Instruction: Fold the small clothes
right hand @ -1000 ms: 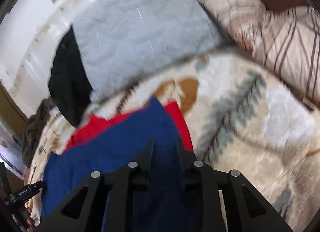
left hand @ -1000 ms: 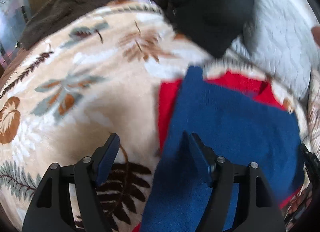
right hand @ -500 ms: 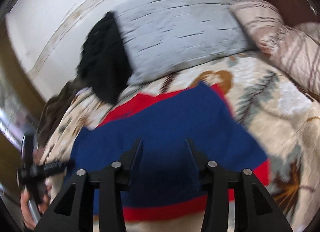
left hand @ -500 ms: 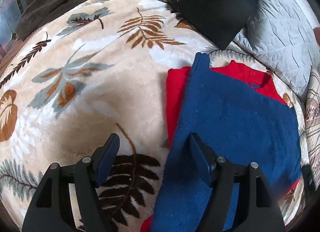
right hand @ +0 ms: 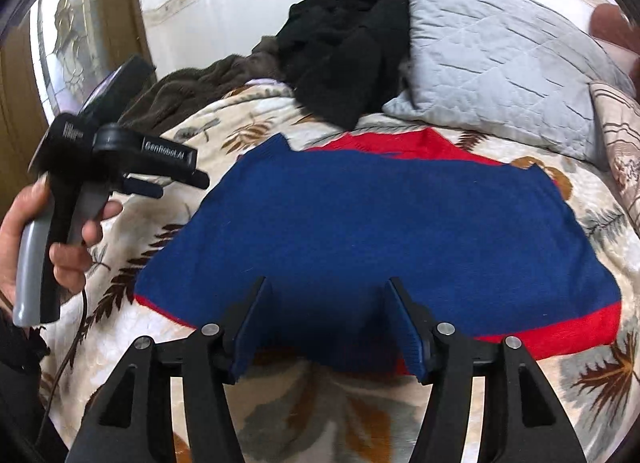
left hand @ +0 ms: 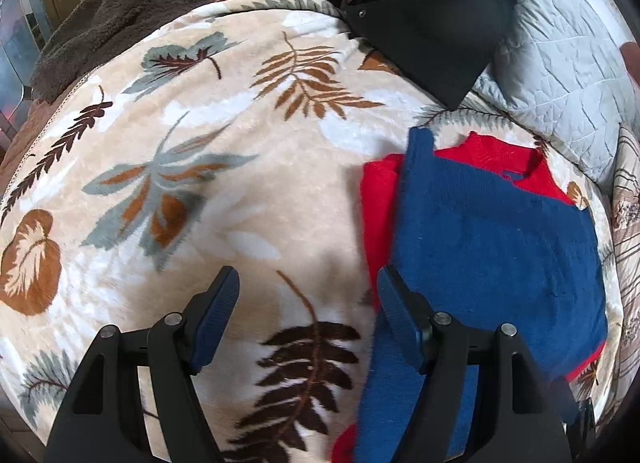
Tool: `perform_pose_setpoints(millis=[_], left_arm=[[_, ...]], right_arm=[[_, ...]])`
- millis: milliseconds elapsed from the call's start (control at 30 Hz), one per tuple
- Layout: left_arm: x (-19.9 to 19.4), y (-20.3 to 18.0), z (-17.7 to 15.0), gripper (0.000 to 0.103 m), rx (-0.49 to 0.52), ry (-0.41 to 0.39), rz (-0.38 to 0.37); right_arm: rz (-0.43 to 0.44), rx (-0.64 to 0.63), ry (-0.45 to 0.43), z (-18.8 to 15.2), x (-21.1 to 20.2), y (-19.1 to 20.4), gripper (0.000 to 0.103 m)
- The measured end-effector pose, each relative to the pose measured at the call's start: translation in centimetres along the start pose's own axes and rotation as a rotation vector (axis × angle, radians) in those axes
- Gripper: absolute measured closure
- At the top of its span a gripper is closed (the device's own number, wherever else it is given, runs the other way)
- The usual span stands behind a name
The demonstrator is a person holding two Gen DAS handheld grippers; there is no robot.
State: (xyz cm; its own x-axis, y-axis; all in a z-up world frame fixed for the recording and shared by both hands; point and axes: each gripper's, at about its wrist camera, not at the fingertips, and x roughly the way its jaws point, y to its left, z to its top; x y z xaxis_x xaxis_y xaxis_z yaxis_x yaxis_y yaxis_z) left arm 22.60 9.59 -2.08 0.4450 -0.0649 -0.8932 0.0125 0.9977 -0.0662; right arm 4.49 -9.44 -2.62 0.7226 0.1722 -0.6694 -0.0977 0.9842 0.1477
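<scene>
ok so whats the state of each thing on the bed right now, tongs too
blue and red knitted garment: flat on the blanket, blue layer over red, nothing gripping it
left tongs: open, empty, above the leaf-print fleece blanket
right tongs: open, jaws have just been opening, nothing pinched between them
black garment: crumpled heap, unfolded
brown fuzzy throw: bunched at the blanket's edge
grey quilted pillow: lying past the garment

Blue-and-red knit garment (right hand: 380,231), folded flat on leaf-print blanket (right hand: 580,415)
</scene>
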Motion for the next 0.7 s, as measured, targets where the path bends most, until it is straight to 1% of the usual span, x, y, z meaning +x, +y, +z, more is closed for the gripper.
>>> perform_pose_setpoints(millis=[200, 300, 400, 500, 533, 633, 700], left_arm=[[0.5, 1.7, 0.4, 0.032, -0.04, 0.029, -0.028], [0.7, 2.3, 0.6, 0.032, -0.048, 0.033, -0.026], [0.8, 3.1, 0.8, 0.032, -0.064, 0.037, -0.025], [0.7, 3.9, 1.1, 0.032, -0.091, 0.034, -0.038], [0.7, 4.1, 1.2, 0.032, -0.098, 0.033, -0.04], [1.0, 4.7, 1.6, 0.032, -0.123, 0.036, -0.041], [1.2, 4.9, 1.7, 0.032, -0.138, 0.042, -0.056]], right_arm=[[0.02, -0.079, 0.042, -0.7, 1.5, 2.7, 0.039], [0.02, -0.144, 0.036, -1.0, 1.9, 4.0, 0.037], [0.025, -0.177, 0.035, -1.1, 2.0, 4.5, 0.035], [0.053, -0.201, 0.024, -1.3, 1.8, 5.0, 0.033], [0.061, -0.219, 0.019, -1.6, 1.7, 5.3, 0.03], [0.045, -0.287, 0.017, -2.3, 1.9, 6.4, 0.028], [0.038, -0.331, 0.03, -2.5, 2.4, 7.3, 0.028]])
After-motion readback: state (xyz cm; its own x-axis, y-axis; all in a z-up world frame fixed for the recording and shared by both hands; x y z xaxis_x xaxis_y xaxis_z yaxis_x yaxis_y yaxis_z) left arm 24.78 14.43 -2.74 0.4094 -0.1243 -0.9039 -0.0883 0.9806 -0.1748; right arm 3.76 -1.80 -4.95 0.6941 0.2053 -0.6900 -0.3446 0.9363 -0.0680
